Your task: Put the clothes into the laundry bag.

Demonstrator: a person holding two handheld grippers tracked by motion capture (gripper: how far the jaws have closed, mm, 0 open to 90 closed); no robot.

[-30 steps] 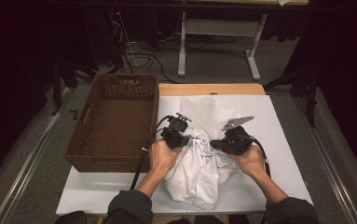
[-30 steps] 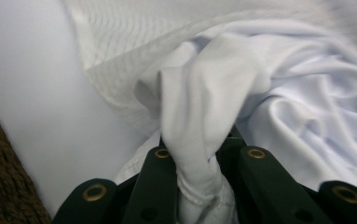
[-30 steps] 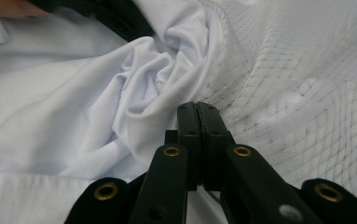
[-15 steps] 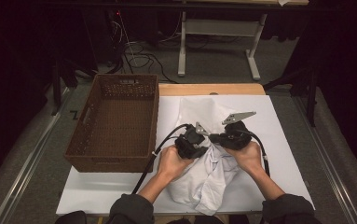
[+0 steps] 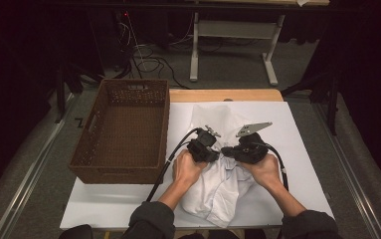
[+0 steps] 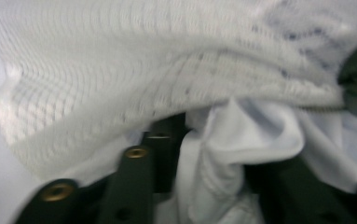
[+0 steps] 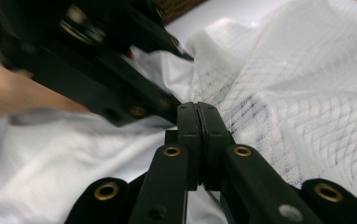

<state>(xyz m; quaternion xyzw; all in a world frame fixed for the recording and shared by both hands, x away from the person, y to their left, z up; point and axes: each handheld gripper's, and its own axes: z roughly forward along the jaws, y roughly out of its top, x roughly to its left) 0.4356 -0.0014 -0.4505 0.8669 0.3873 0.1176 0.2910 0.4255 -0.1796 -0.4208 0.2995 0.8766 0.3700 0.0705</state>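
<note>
The white shirt point(image 5: 218, 184) lies bunched on the desk point(image 5: 297, 129) under both hands. The left gripper point(image 5: 217, 149) has just been opening its jaws, a fold of cloth loose between them. The right gripper point(image 5: 226, 151), jaws clenched together with the cloth beneath and beside them, sits tip to tip with it.

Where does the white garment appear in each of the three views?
High view: the white garment lies bunched on the table, lower centre, under both grippers.
Left gripper view: its mesh fabric spans the upper picture, folds lying between the jaws.
Right gripper view: it covers the right side and lower left.
Shared landmark: the left gripper, at upper left in the right gripper view.
</note>
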